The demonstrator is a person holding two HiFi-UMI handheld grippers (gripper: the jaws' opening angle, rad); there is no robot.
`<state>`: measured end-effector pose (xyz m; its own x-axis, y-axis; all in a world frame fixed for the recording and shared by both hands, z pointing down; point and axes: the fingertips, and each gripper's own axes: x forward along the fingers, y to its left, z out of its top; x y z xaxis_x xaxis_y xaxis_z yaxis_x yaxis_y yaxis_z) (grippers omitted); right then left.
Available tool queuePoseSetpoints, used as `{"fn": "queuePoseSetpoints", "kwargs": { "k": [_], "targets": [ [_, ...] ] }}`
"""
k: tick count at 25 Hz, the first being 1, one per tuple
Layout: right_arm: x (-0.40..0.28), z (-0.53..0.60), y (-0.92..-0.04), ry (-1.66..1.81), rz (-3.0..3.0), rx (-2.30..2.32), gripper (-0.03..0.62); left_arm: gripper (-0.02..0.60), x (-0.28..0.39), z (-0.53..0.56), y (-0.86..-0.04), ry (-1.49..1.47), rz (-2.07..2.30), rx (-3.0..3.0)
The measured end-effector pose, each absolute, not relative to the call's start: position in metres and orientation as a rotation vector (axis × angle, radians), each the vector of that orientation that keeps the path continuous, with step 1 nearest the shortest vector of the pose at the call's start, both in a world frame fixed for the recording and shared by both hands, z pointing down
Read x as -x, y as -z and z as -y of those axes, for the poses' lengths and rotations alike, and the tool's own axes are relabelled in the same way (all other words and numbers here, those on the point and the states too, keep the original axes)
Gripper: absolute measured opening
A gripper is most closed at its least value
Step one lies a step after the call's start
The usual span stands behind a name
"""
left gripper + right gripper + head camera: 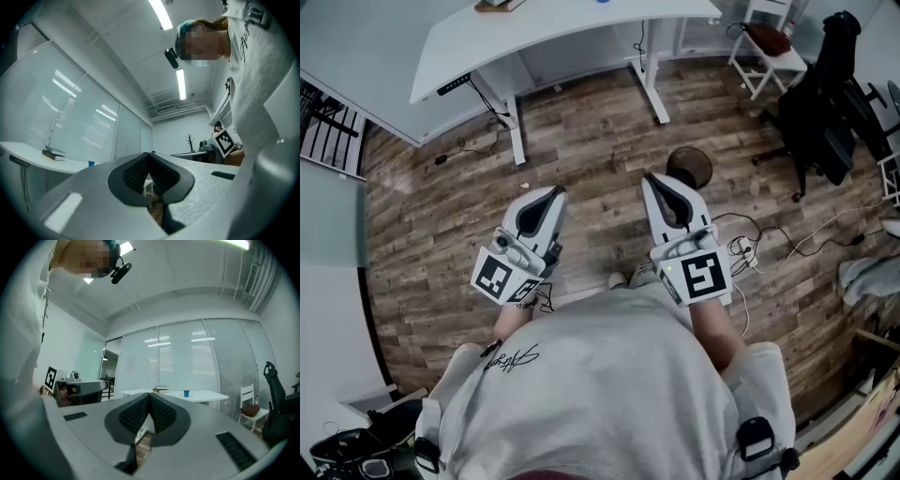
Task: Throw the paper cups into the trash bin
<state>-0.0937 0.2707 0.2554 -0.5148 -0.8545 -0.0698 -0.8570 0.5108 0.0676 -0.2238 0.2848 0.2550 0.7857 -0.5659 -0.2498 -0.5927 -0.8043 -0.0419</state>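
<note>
A small blue paper cup (186, 393) stands on the white desk (206, 395) ahead of me; the left gripper view shows the cup (91, 163) too, on the same desk (33, 157). A round dark bin (689, 167) sits on the wood floor just beyond my right gripper (649, 178). My left gripper (555, 192) is held beside it, both close to my body and well short of the desk (553, 37). In the gripper views, the left gripper's (149, 153) fingertips meet with nothing between them. So do the right gripper's (150, 394).
A stack of books (161, 390) lies on the desk near the cup. A white chair (769, 52) and a black office chair (825, 103) stand at the right. Cables (787, 246) trail over the floor at the right. Desk legs (654, 89) stand ahead.
</note>
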Motion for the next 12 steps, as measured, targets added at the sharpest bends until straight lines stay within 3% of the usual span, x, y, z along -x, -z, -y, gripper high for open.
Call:
{"fn": "queuePoseSetpoints", "kwargs": {
  "k": [12],
  "targets": [
    [0.1002, -0.2628, -0.2604, -0.128, -2.723, 1.529, 0.011, 0.005, 0.2252, -0.2779, -0.2615, -0.327, -0.930, 2.863]
  ]
}}
